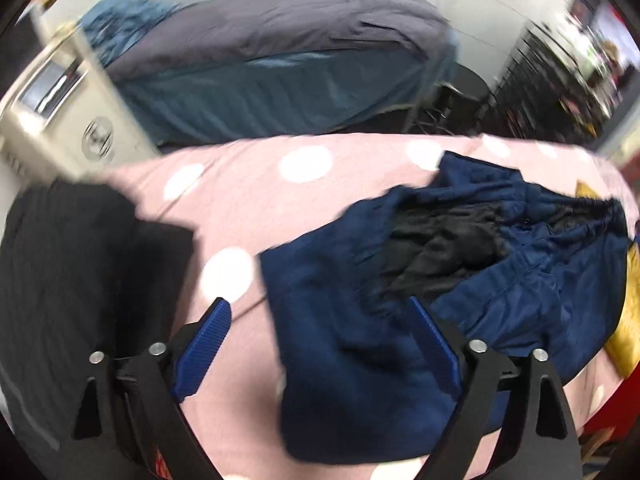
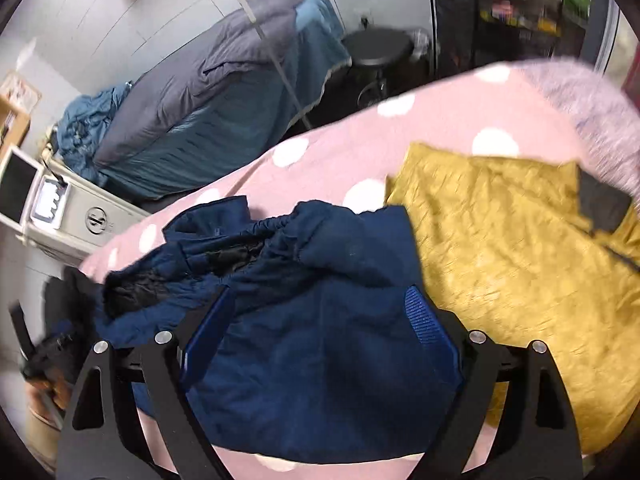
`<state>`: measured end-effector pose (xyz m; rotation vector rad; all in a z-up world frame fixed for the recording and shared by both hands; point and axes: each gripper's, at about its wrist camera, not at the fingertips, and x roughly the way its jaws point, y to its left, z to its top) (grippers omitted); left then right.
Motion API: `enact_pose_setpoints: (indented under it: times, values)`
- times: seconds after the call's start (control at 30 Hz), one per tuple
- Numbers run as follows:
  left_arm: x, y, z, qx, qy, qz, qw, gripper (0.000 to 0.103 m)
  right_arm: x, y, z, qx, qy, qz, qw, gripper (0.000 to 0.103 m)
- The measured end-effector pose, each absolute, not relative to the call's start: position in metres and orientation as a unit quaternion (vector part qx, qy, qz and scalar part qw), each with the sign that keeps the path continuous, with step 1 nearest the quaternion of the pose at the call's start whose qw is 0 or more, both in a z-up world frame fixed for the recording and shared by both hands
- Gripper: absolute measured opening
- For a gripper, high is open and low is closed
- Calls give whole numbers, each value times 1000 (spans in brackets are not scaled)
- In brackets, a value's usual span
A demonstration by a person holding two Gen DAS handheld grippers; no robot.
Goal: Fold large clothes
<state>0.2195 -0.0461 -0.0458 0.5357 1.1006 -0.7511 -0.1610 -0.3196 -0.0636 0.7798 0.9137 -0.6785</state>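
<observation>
Though crumpled, jacket (image 2: 320,320) under tool (image 2: 320,312)

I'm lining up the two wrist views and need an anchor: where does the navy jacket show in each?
Left wrist: the navy jacket fills the centre-right, lying on the pink dotted cover, between the open left tool's fingers.
Right wrist: the navy jacket sits at lower centre under the open right tool, beside the mustard garment.
Shared landmark: the grey-and-teal bed behind.

text: none legible | round emblem on white appliance (image 2: 96,221): blurred, unreadable | labels: none
</observation>
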Motion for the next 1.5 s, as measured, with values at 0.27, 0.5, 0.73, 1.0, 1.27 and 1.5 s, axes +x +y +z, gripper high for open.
enact_pose_setpoints:
  times: [0.27,0.5,0.73,1.0,1.27,1.5]
  values:
    - [232,-122,-124,409,520,-241,710,25,-168,-293,-68,375,418,-295,773,86]
    - [336,-125,-80,293,563,-234,737,19,-164,-265,-77,260,468,-314,784,86]
    - [342,-118,-69,241,584,-266,728,59,-111,-225,-95,88,513,-265,811,86]
    - [312,-56,-20,214,492,-296,790,82,-62,-219,-147,-83,590,-195,779,85]
    - [187,-66,-46,296,438,-423,736,82,-41,-321,-176,19,610,-257,749,75]
    - [135,-137,-105,341,432,-406,729,83,-33,-353,-196,158,610,-297,717,77]
